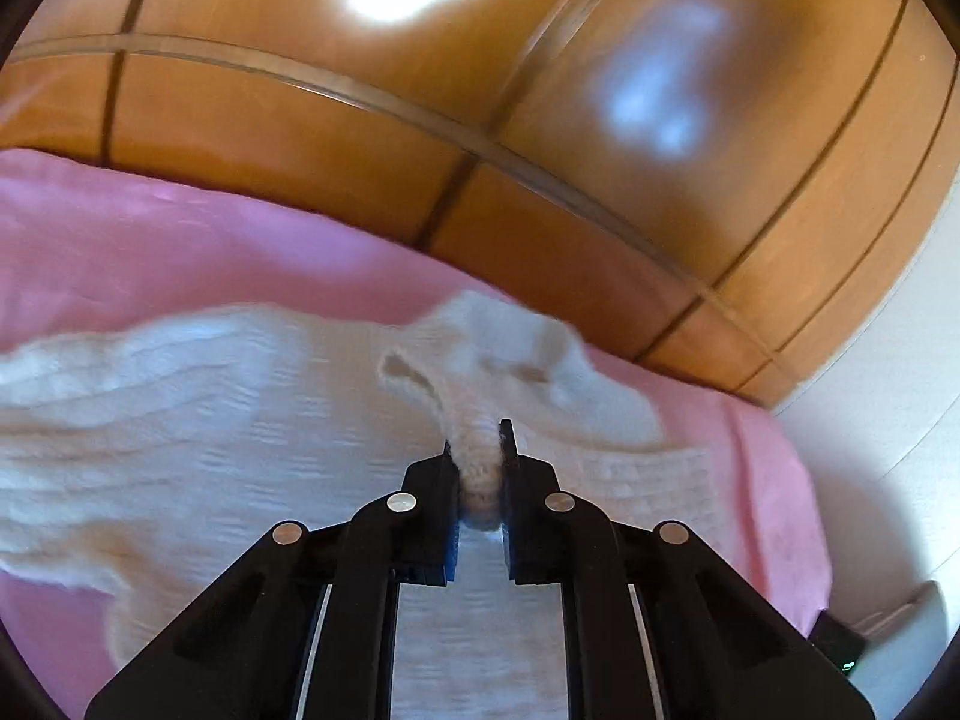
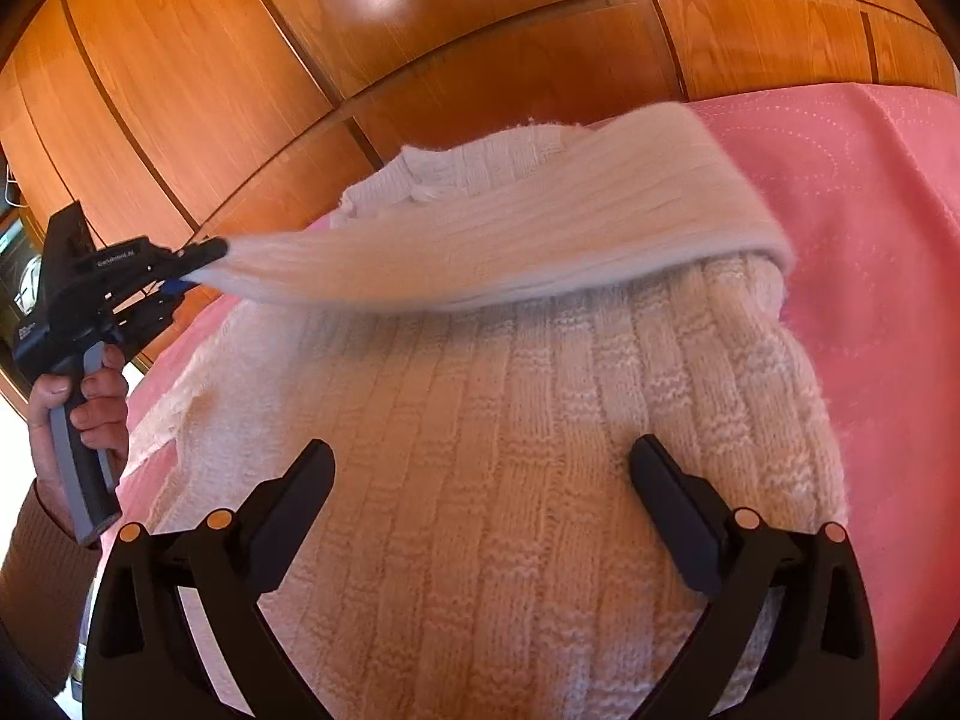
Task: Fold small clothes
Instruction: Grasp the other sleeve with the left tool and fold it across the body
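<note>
A cream knitted sweater (image 2: 510, 480) lies on a pink bedspread (image 2: 870, 240). My left gripper (image 1: 478, 450) is shut on the end of the sweater's sleeve (image 1: 474, 420) and holds it lifted above the body of the sweater (image 1: 210, 420). In the right wrist view the left gripper (image 2: 204, 267) shows at the left, with the sleeve (image 2: 510, 240) stretched across over the sweater, blurred. My right gripper (image 2: 480, 468) is open and empty just above the sweater's body, jaws wide apart.
Wooden wardrobe doors (image 2: 240, 60) stand behind the bed. The pink bedspread (image 1: 150, 240) extends around the sweater. A white wall and a dark device (image 1: 840, 648) are at the right of the bed in the left wrist view.
</note>
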Tool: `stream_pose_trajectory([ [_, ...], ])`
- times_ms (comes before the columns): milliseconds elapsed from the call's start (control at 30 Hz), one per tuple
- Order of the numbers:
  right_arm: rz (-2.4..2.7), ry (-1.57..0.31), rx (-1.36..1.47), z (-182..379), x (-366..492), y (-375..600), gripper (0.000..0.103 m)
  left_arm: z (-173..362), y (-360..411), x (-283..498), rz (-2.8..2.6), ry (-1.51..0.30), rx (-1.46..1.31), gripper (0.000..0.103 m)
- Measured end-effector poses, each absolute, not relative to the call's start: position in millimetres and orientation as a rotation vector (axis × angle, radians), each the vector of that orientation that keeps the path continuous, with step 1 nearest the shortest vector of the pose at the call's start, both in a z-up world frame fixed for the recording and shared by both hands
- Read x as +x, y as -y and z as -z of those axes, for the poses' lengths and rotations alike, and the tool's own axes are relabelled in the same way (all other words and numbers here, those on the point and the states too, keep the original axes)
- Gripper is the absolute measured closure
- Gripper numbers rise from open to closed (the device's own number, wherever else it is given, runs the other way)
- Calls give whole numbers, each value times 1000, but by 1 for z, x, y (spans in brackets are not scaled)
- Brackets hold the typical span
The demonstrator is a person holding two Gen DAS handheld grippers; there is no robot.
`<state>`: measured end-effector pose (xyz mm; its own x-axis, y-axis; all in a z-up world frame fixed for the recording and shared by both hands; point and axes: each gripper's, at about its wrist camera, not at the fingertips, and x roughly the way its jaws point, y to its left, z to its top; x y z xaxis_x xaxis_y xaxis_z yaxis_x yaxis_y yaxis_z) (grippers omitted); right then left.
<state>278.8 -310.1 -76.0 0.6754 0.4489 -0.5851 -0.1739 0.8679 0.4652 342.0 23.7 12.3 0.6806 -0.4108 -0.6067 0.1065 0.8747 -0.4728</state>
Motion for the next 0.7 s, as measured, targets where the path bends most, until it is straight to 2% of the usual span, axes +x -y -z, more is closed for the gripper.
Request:
stream_pose_trajectory([
  [100,-339,-786,396,68,284,309,6,10,-11,343,267,-847,-295,93],
  [167,-341,-760,422,53,287,313,13,20,-2,343,257,-865,-229,93],
  [333,-250,-708,352,20,325,313,15,27,-10,349,190,-848,-243,93],
  [433,-119,-760,274,30,361,307,15,28,-15,358,141,-842,-195,93],
  [533,-47,-873,235,65,389,298,13,42,-10,367,98,-872,-126,91],
  [600,-41,-847,173,71,386,290,6,46,-13,365,87,-878,-133,85],
  [633,-36,-847,164,71,386,289,4,44,-16,364,90,-875,-140,76],
  [667,-31,-849,162,71,386,290,2,43,-20,361,86,-874,-159,57],
  [700,-30,-853,160,73,386,289,2,41,-27,357,68,-872,-193,46],
])
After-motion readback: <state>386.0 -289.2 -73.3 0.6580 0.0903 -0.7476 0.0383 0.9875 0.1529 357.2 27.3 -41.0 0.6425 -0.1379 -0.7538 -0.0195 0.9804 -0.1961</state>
